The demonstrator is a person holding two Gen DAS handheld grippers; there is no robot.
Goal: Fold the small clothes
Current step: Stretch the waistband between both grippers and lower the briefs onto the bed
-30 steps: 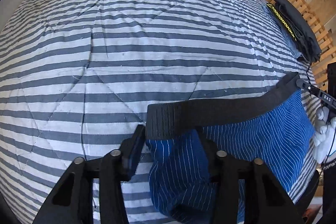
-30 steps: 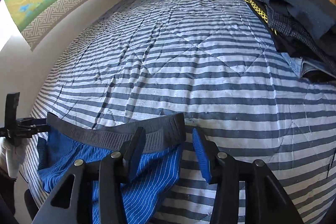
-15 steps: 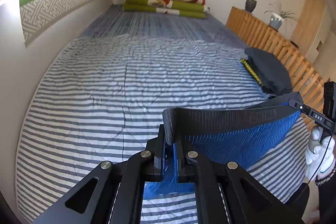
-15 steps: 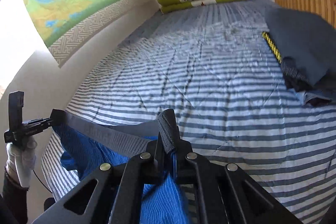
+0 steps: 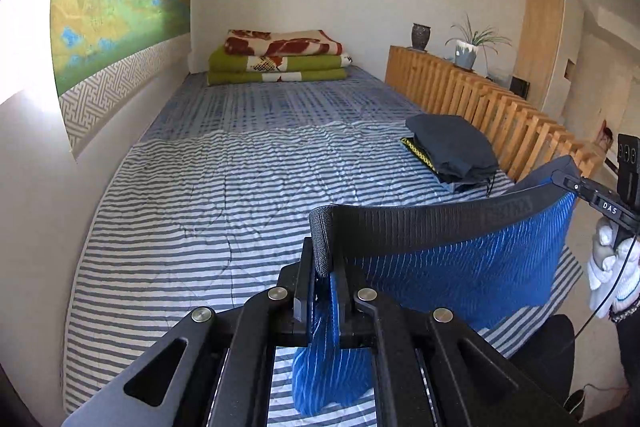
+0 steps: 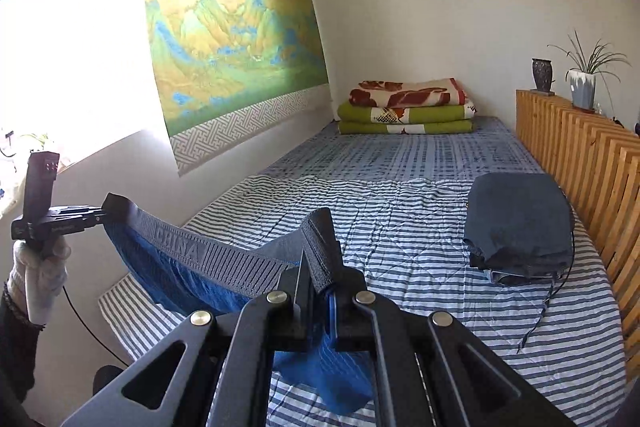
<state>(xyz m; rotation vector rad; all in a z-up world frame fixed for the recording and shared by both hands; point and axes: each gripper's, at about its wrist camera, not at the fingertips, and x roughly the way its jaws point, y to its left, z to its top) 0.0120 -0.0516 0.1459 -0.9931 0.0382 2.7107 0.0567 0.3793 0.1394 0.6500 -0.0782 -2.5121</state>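
Note:
Blue pinstriped underpants (image 5: 472,267) with a dark grey waistband (image 5: 432,227) hang stretched in the air above the striped bed (image 5: 224,211). My left gripper (image 5: 322,267) is shut on one end of the waistband. My right gripper (image 6: 318,281) is shut on the other end of the waistband (image 6: 224,259), and the blue cloth (image 6: 320,367) droops below its fingers. Each view shows the other gripper out at the side, held by a white-gloved hand (image 5: 608,267) (image 6: 38,279).
A stack of folded dark clothes (image 5: 452,151) (image 6: 520,227) lies on the bed's right side by a wooden slatted rail (image 5: 500,107). Folded green and red blankets (image 5: 276,63) sit at the far end. A wall with a landscape hanging (image 6: 228,35) runs along the left.
Both grippers shut on the waistband ends and lifted the underpants off the bed. The cameras have tilted up, so the room's far end shows.

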